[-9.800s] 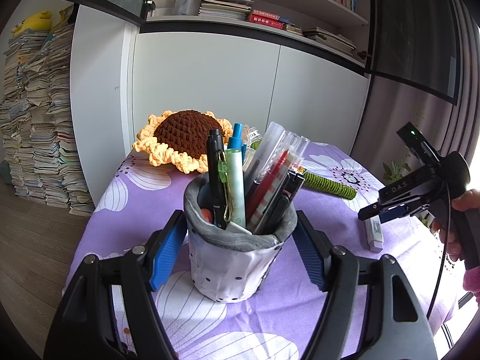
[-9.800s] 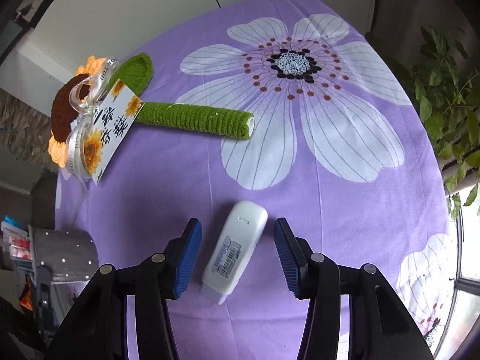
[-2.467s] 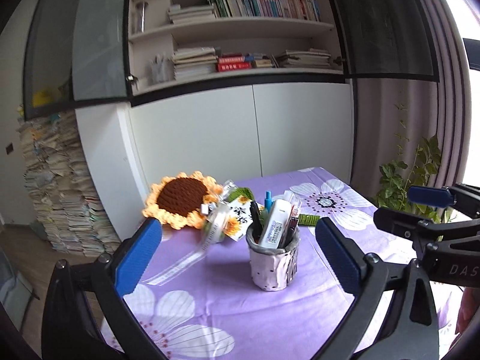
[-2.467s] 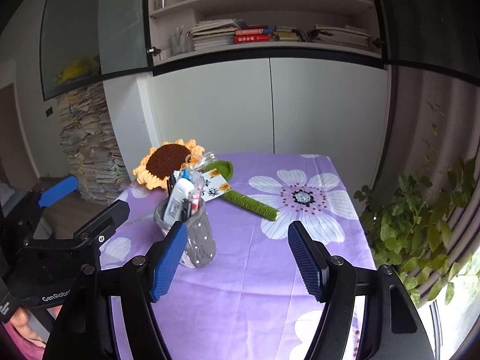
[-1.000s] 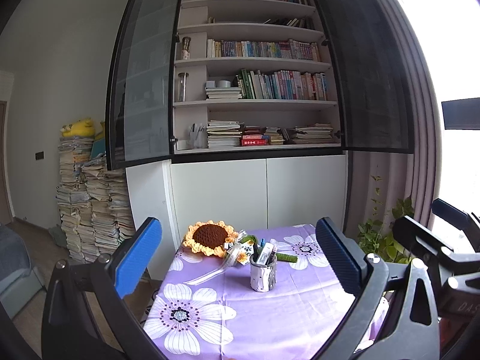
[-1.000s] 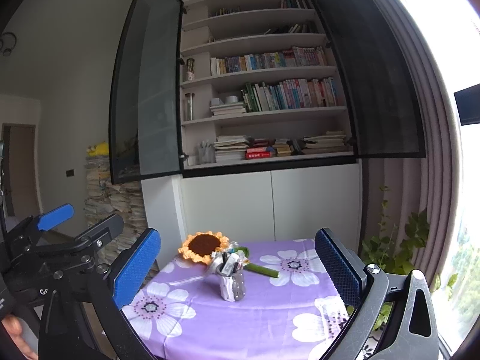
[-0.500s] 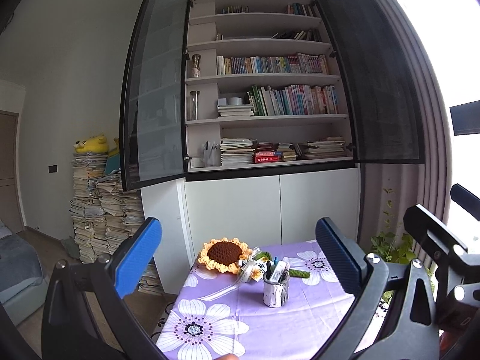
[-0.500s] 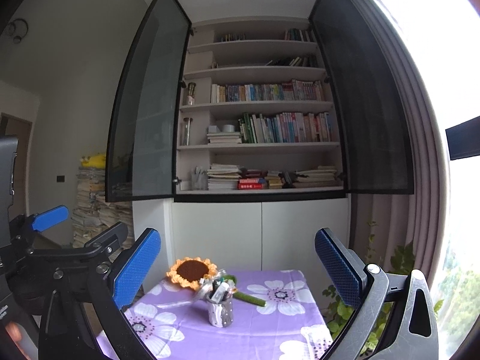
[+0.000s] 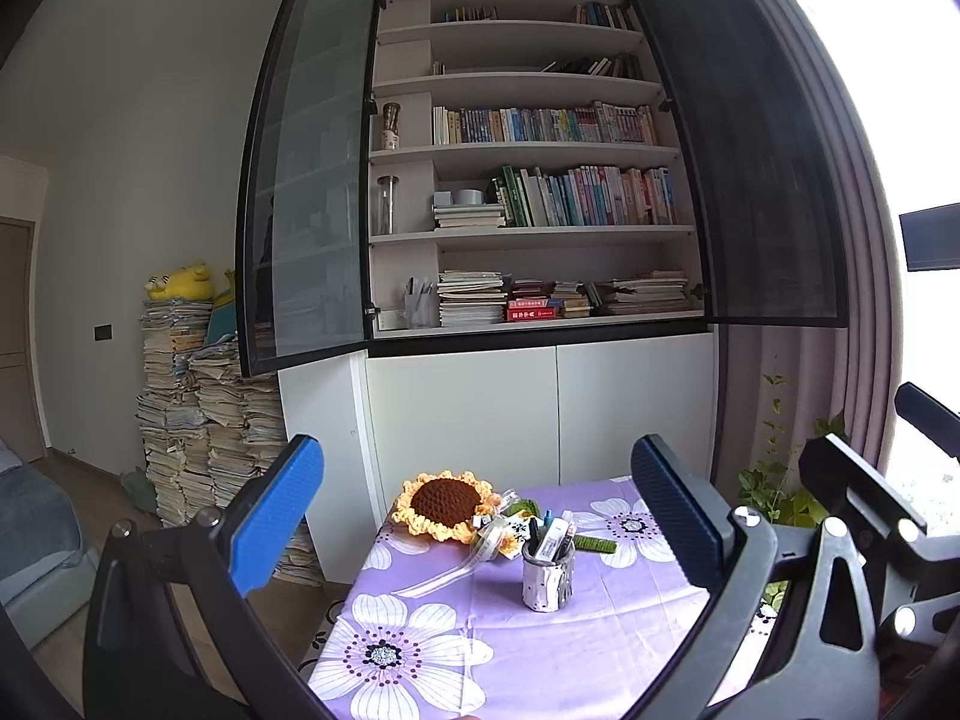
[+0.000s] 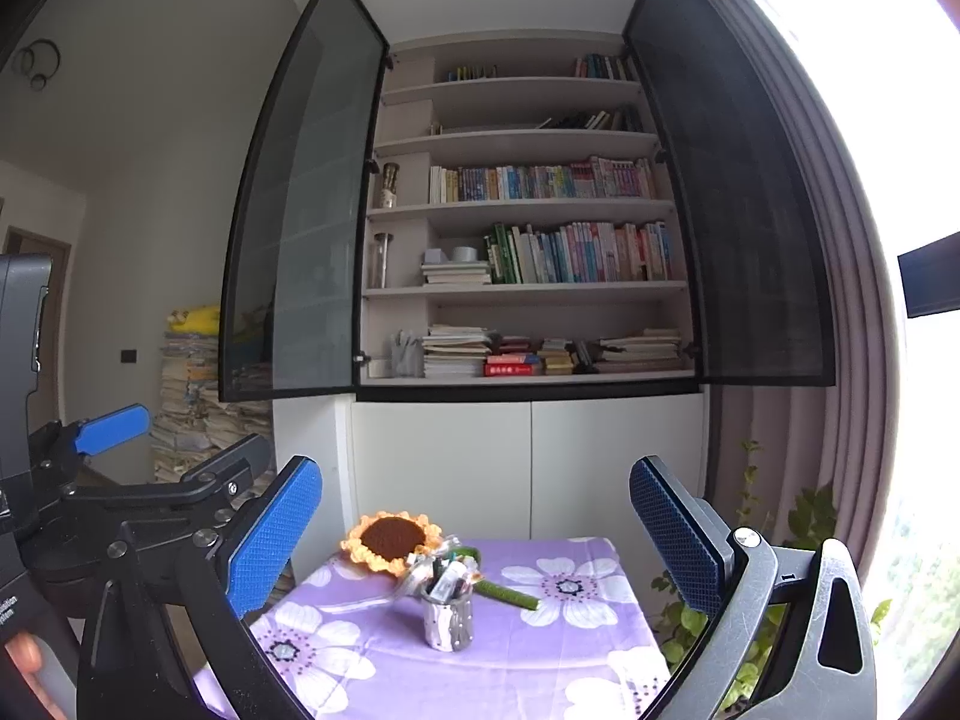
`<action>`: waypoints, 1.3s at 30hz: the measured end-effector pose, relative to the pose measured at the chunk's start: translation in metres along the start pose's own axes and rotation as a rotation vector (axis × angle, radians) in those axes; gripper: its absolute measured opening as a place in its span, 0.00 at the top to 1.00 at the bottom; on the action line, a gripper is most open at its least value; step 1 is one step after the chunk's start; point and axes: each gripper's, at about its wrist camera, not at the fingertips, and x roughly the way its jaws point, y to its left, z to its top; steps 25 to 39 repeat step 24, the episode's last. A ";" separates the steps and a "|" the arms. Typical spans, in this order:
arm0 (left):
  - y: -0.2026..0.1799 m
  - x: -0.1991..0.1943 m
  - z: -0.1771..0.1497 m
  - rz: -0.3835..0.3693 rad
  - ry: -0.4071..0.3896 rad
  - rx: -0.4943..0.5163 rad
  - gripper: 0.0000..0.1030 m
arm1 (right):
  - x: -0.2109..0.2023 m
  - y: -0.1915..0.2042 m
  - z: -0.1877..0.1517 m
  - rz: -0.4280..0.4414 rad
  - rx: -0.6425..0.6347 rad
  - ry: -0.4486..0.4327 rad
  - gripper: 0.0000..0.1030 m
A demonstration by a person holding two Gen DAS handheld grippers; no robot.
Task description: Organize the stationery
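Here the pen cup (image 9: 547, 575) stands upright near the middle of the bench (image 9: 600, 648), packed with pens and a white correction tape. Left of the cup and behind it lies a crocheted sunflower (image 9: 445, 503), its green stem (image 10: 510, 593) running past the cup to the right. Well short of the cup, the left gripper (image 9: 477, 531) hangs with its blue pads wide apart and empty. Right of the cup, the right gripper (image 10: 474, 546) is likewise spread wide, holding nothing. A leafy plant (image 10: 804, 522) stands right of the bench.
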 end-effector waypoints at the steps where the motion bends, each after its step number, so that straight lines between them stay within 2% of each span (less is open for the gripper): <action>1: 0.000 0.000 0.000 0.002 -0.004 0.003 0.01 | 0.000 0.000 0.000 0.000 -0.001 -0.001 0.00; 39: 0.000 0.005 -0.005 0.011 0.012 0.002 0.01 | 0.007 -0.006 -0.003 0.008 0.004 0.022 0.00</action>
